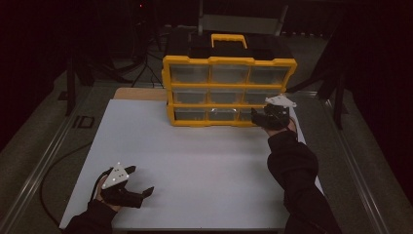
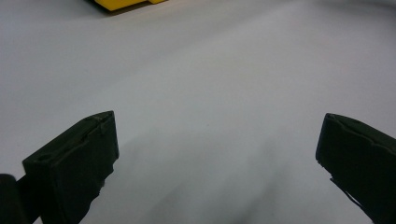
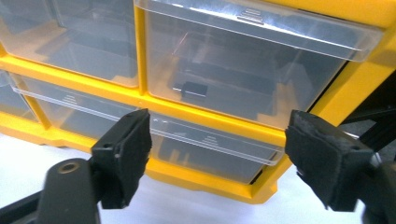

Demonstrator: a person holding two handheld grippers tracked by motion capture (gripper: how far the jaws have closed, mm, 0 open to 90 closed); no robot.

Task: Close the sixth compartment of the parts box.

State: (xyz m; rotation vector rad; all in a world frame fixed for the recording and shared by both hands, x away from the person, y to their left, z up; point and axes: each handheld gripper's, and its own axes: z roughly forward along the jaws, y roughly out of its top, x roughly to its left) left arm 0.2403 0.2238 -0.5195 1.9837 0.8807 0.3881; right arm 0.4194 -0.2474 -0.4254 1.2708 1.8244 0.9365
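A big yellow box of clear drawers [image 1: 229,90] stands at the far side of the white table [image 1: 195,165]. The right gripper [image 3: 217,154] is right up at the bottom right drawer [image 3: 210,144], with its jaws wide apart and nothing between them. The left gripper [image 2: 217,149] rests low over the bare table, near the front edge, wide too and holding nothing.
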